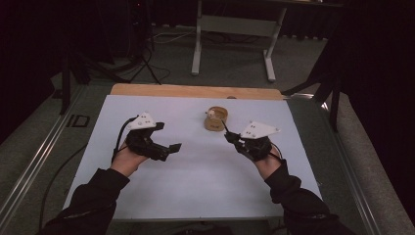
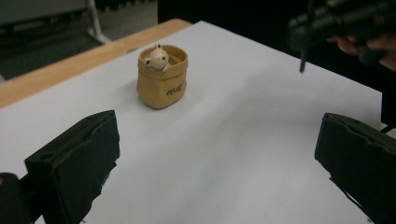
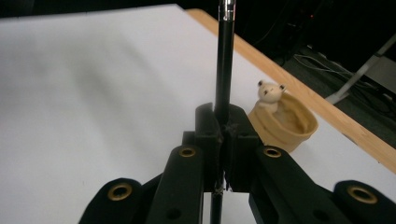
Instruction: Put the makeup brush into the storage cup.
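So there's a white sheet point(image 1: 195, 186) covering most of the table, with a wooden edge point(image 1: 195, 91) peeking out along the top of it in the high view. Sitting in the upper middle of the sheet is a little tan pot point(image 1: 215, 119) with a tiny pale animal figure point(image 1: 211, 114) poking over its rim. In the left gripper view the pot point(image 2: 162, 77) is showing up at upper center-left, with some dark lettering on its front that's too small to read.

The left gripper point(image 1: 172, 148) is hovering at center-left of the high view, jaws spread wide with nothing between them. The right gripper point(image 1: 229, 137) is sitting at center-right, just below and right of the pot, and its jaws are pinching a thin black pen-like stick point(image 3: 223, 65), which is running straight up the middle of the right gripper view. The pot point(image 3: 285, 122) is showing just right of the stick there.
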A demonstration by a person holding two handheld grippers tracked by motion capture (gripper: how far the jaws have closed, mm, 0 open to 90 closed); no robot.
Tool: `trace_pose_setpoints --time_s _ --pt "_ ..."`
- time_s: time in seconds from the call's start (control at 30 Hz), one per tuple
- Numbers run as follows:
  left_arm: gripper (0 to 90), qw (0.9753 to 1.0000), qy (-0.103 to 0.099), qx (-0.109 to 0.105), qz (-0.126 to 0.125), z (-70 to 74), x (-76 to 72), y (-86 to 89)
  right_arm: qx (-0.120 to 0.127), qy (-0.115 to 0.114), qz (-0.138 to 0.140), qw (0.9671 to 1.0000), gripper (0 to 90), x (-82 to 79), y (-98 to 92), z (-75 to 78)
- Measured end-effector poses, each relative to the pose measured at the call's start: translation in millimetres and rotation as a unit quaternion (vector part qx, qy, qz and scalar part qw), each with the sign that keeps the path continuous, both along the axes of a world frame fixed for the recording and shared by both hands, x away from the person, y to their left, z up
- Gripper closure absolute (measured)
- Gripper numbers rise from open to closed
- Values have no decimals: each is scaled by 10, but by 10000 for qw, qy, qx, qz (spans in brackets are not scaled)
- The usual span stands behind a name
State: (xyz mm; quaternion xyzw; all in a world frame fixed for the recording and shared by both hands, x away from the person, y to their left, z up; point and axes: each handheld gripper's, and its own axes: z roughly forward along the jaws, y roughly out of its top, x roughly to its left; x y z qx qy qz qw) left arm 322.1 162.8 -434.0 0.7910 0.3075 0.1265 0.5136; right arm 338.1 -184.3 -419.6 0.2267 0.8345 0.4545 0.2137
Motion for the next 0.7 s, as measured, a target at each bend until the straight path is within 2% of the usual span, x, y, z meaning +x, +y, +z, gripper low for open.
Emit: trace_pose_setpoints --time_s 0.1,0.2,0.3,0.33,0.37,0.47,0.6,0.7 --pt "8 9998 -12 -181 -76 -113 -56 67 251 79 -109 9996 855 83 -57 57" --pt "8 9998 -67 -186 -36 -219 -127 120 437 104 -246 9987 855 172 -111 116" --pt "8 9995 -61 -300 27 -300 -199 176 579 112 -364 9976 855 255 -147 176" --pt "8 9995 -150 -276 64 -322 -227 190 628 118 -391 9972 855 283 -157 199" --pt "8 9993 -220 -295 60 -345 -251 207 643 87 -423 9970 855 310 -163 221" --pt "9 9990 -222 -386 87 -413 -308 252 773 61 -487 9958 855 388 -171 294" --pt "8 9991 -209 -348 148 -501 -365 278 900 -25 -557 9944 855 483 -161 395" --pt "9 9984 -180 -491 194 -554 -384 304 944 -80 -612 9936 855 559 -137 448"
